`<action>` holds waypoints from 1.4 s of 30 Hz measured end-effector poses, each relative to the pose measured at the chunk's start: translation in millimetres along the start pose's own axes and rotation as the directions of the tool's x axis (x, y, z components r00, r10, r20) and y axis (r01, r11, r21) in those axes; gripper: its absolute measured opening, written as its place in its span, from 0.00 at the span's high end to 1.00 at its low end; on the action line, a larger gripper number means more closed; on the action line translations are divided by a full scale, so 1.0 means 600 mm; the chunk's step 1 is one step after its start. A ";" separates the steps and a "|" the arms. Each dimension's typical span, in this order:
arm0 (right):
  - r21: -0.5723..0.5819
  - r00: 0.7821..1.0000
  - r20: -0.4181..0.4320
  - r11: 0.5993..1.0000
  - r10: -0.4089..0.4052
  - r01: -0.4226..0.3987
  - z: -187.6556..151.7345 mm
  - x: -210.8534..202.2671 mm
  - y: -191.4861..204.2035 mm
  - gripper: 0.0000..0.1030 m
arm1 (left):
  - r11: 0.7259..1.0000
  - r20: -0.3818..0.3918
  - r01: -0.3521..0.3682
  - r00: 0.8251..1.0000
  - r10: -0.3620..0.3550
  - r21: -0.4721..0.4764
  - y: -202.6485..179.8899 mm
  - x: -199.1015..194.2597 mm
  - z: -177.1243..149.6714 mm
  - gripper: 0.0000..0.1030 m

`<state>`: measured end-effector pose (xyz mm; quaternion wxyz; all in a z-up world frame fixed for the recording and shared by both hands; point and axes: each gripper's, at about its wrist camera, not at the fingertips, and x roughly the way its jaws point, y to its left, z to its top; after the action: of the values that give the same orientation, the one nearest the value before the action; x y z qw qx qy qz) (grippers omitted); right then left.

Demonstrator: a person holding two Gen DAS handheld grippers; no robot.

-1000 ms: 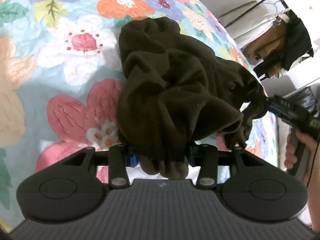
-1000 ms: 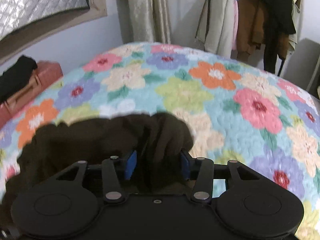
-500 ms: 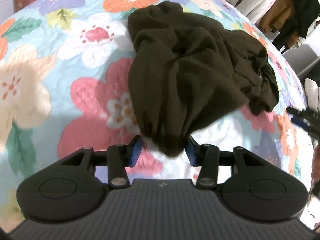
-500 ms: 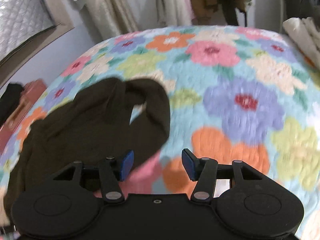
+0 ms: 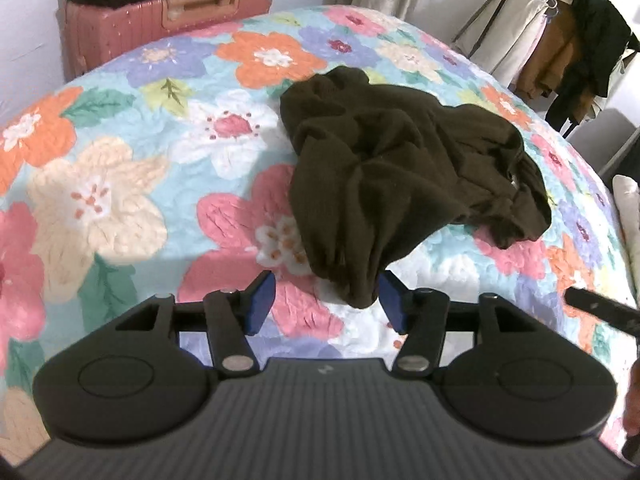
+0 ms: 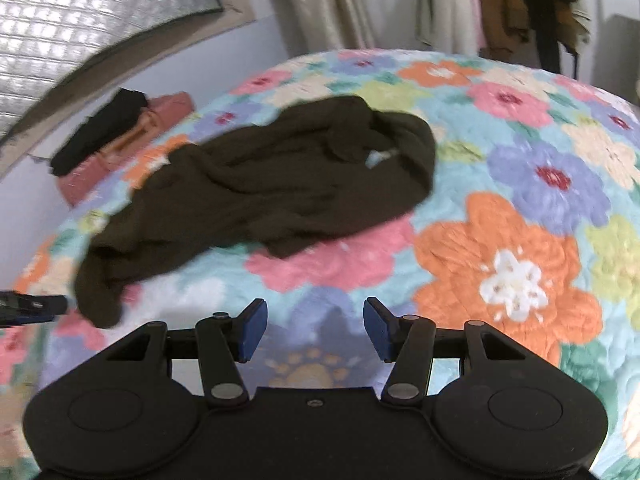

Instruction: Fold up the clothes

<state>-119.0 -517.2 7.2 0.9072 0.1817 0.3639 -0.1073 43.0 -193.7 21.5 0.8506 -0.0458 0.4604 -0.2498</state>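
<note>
A dark brown garment [image 5: 400,168] lies in a crumpled heap on the floral quilt [image 5: 120,160]. My left gripper [image 5: 326,304] is open just in front of it. The garment's near tip lies loose between the blue pads [image 5: 262,300], close to the right one, and is not clamped. In the right wrist view the same garment [image 6: 280,180] stretches across the quilt [image 6: 520,240], and my right gripper [image 6: 315,330] is open with only quilt between its fingers, a short way back from the cloth. The other gripper's tip shows at each view's edge [image 5: 600,308] [image 6: 28,306].
A pink suitcase [image 5: 160,12] with a folded black cloth on top stands beyond the bed's far left. A clothes rack [image 5: 560,52] with hanging coats is at the back right. Something white [image 5: 628,208] lies at the right edge of the bed.
Both grippers have opened and let go of the garment, then drawn back. The garment has dropped from its bunched, lifted hold into a heap on the quilt.
</note>
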 end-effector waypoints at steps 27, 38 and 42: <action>-0.448 0.997 0.071 0.893 -0.009 0.040 -0.002 0.030 0.092 0.34 | 0.982 0.196 0.024 0.979 -0.061 0.185 -0.095 -0.003 -0.006 0.33; -0.517 0.989 0.067 0.843 -0.133 0.148 0.021 0.148 0.054 0.38 | 0.929 0.236 -0.110 0.971 0.025 0.354 -0.129 0.087 0.010 0.32; -0.529 0.993 0.088 0.841 -0.078 0.113 0.050 0.157 0.037 0.37 | 0.906 0.245 -0.147 0.968 0.050 0.396 -0.138 0.120 0.017 0.17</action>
<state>-25.9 -514.8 -33.1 0.9264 -0.0990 0.3594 -0.0528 51.8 -301.0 -1.7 0.9000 0.1290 0.2981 -0.2907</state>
